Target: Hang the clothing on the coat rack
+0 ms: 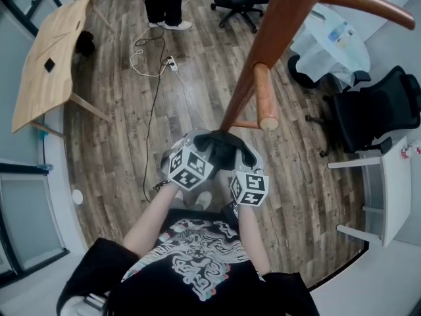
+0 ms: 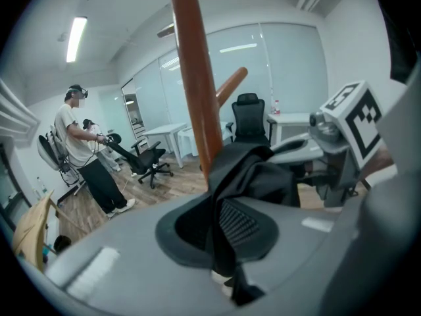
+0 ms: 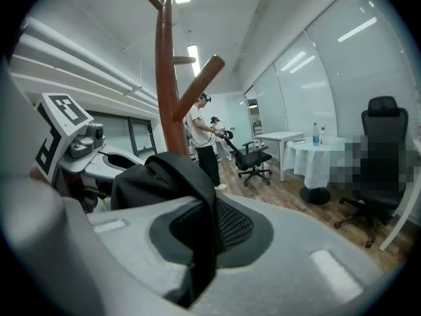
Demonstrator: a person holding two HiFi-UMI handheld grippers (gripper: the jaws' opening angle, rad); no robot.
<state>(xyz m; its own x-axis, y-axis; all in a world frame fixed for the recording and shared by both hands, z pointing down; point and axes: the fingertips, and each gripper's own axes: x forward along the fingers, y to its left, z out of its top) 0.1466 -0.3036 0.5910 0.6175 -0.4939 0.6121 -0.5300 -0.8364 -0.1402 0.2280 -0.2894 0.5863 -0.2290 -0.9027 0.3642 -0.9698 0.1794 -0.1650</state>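
- Left hand-held gripper (image 2: 223, 232): jaws pressed together on a fold of black clothing (image 2: 260, 176).
- Right hand-held gripper (image 3: 197, 239): clamped on another fold of the same fabric.
- Clothing: matte, soft, bunched in folds; long axis sideways from one gripper to the other; held in the air just beside the coat rack (image 3: 168, 91), lower than a peg (image 1: 265, 101).
- Coat rack: smooth reddish-brown wood, round upright pole, blunt round pegs slanting upward.
- Underneath: wood-plank floor (image 1: 118, 110).

The black clothing (image 1: 223, 145) is bunched, gripped by the left claw (image 2: 225, 242) and right claw (image 3: 197, 242). The brown wooden coat rack (image 1: 263, 51) stands just beyond.
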